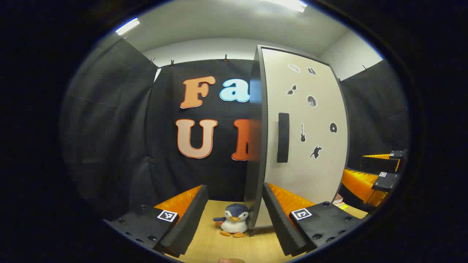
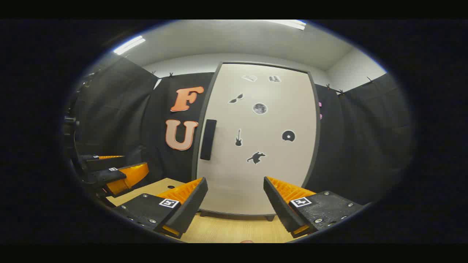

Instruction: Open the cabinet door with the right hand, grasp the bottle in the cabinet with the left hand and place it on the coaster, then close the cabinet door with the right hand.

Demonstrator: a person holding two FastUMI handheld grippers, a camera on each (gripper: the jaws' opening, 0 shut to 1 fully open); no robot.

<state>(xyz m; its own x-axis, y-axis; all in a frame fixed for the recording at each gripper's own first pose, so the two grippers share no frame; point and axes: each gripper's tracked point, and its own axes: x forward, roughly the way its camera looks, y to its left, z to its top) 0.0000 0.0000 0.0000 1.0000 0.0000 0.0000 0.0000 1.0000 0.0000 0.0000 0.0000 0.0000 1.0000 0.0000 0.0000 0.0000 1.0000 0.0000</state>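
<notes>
One pale cabinet door with one dark handle stands closed; opening it appears not yet begun. Neither bottle nor coaster can be seen; the bottle is presumably inside. Two grippers, left gripper and right gripper, hang with fingers apart, empty, above the wooden tabletop. One plush penguin sits beside the cabinet.

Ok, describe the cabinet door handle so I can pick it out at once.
Find the tall pale cabinet door standing on the wooden table. Along its left edge, about mid-height, sits the handle: a dark upright bar, far bigger than the small flat stickers scattered beside it.
</notes>
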